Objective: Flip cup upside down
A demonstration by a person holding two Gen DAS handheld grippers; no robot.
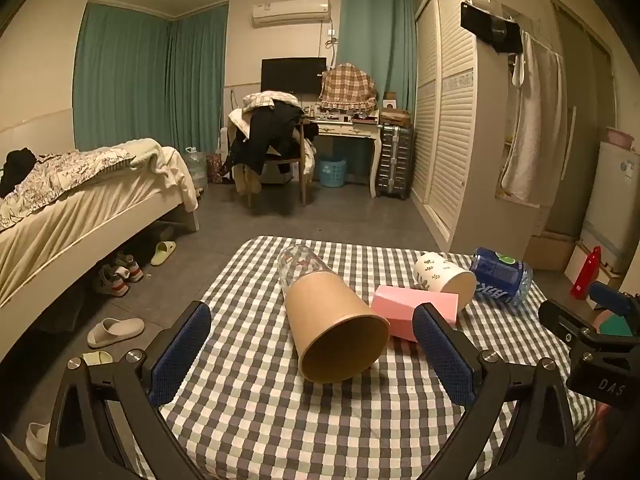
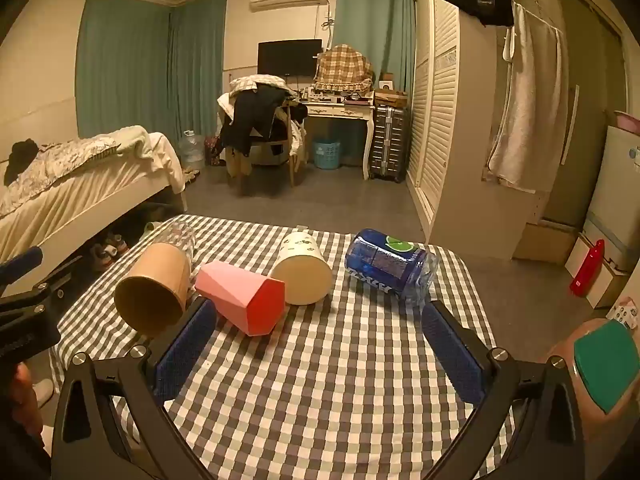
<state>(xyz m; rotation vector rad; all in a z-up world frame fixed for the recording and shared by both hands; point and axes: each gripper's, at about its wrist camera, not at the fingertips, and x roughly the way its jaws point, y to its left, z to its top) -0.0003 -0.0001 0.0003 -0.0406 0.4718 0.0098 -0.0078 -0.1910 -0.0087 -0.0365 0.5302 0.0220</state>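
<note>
Five things lying on their sides on the checked tablecloth (image 1: 304, 420), none upright. Nearest the left gripper (image 1: 312, 344), a brown paper cup (image 1: 332, 324), mouth turned toward the camera, tilted a little to the right; jaws spread wide on either side of it, blue pads (image 1: 176, 354) well clear of its wall, pinching nothing. Behind the brown cup and touching its base, or so it seems through the distortion, a clear glass tumbler (image 1: 298, 262), also tipped over. Just right of the brown cup, a pink faceted cup (image 1: 412, 310), and beyond that a white cup with a leaf print (image 1: 440, 276), rim toward the near right. Farthest right, a blue plastic bottle (image 1: 500, 276) on its side. From the right wrist, the same row: brown paper cup (image 2: 154, 290) at left, pink faceted cup (image 2: 244, 298) with its red inside showing, white leaf-print cup (image 2: 302, 270), blue bottle (image 2: 390, 268). Right gripper (image 2: 320, 336) likewise spread wide and holding nothing, low over bare cloth (image 2: 320, 392) short of the row, left pad (image 2: 186, 346) near the brown cup's rim and the pink cup.
</note>
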